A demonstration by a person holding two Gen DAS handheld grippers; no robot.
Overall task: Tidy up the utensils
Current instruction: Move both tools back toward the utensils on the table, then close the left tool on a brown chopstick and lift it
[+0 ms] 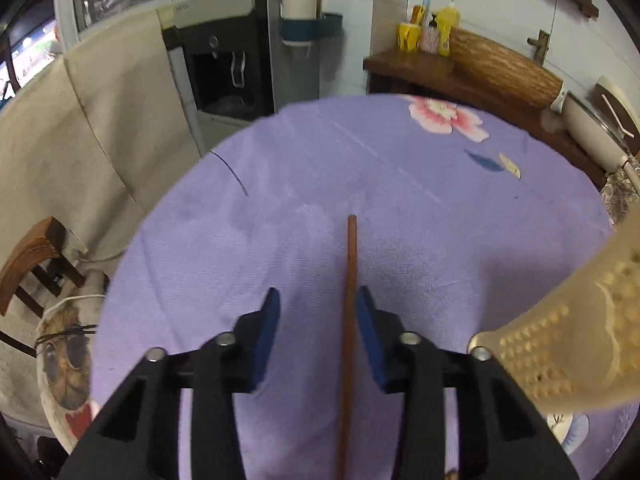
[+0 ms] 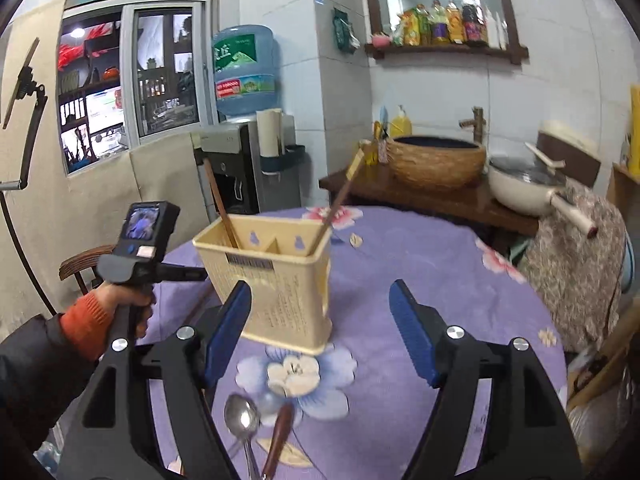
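Gathering of loose utensils into the holder is the step judged to be in hand; part of the work is done, part is not.

Holder (image 2: 276, 276): cream plastic, perforated, two compartments divided by a wall, set upright on the purple flowered tablecloth (image 2: 420, 280). Two sticks are already stood in it, a chopstick (image 2: 224, 208) in the left compartment and a paler-tipped one (image 2: 340, 196) leaning out of the right.

Loose items, near edge of the table: a metal spoon (image 2: 241, 420) and a brown wooden handle (image 2: 278, 436) are seen lying side by side, below and between the right claw's fingers, not touched.

Loose item, left side: a long brown chopstick (image 1: 349, 320) is seen lying on the cloth, running lengthwise between the left claw's fingers and close against the right-hand pad.

Left claw (image 1: 318, 320): jaws parted, narrowly; the chopstick is between them but is not seen to be pinched on both sides. It is held by a hand (image 2: 132, 304) in an orange cuff.

Right claw (image 2: 320, 320): jaws spread wide, nothing held; the holder is seen ahead of it, its left finger overlapping the holder's front wall in the view, contact not determinable.

Next move, as judged: the left jaws are to be closed squarely on the chopstick, which is thin and flat on soft cloth, so a low, centred pinch is called for before it is lifted and tipped into a compartment. The spoon and handle remain for the right claw.
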